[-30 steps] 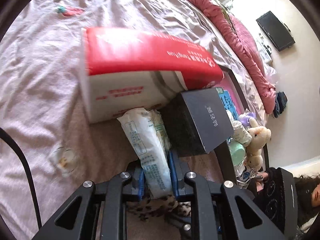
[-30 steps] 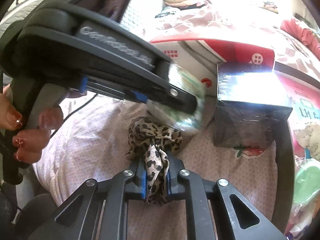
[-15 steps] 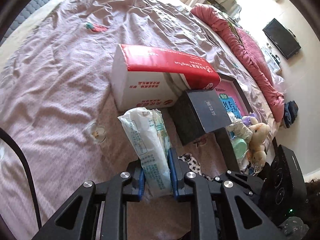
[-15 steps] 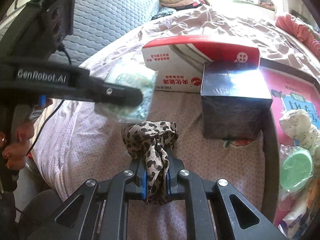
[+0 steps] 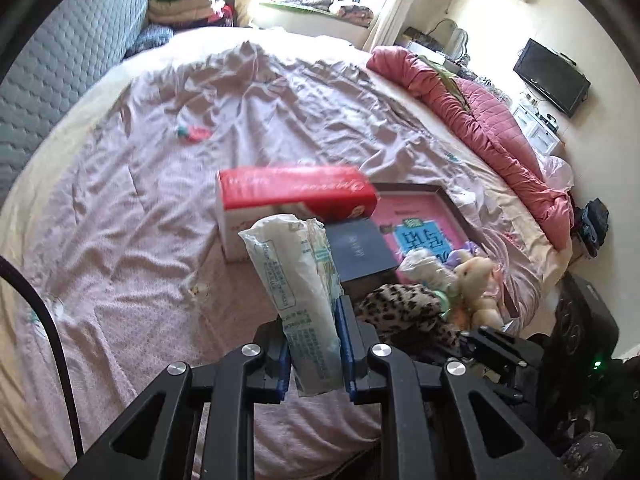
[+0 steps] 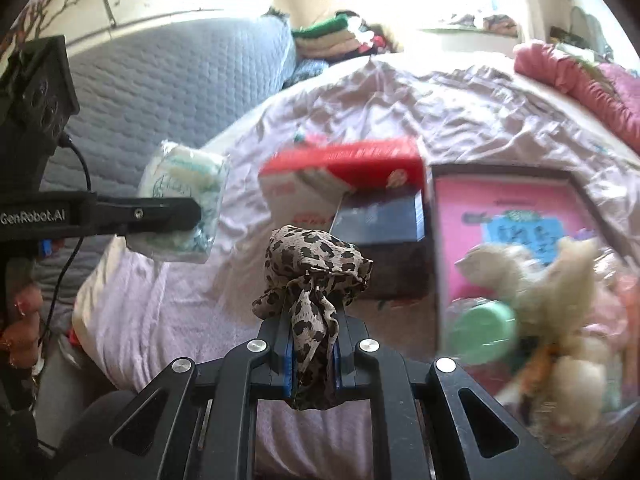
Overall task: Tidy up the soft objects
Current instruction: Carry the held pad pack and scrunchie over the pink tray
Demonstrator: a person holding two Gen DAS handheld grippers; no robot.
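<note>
Left gripper [image 5: 314, 344] at bottom centre of its view, jaws clamped on a pack [image 5: 298, 280]. Right gripper [image 6: 314, 354] at bottom centre, jaws pinching a cloth [image 6: 314, 276].

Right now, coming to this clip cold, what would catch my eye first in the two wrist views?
Each gripper is clamped on something soft: the left gripper holds a white tissue pack upright, and the right gripper holds a knotted leopard-print scarf, both above the pink bedsheet. Behind them a red-and-white tissue box lies on the bed with a black box against it. To the right, a cream plush toy rests on a pink-faced tray.
</note>
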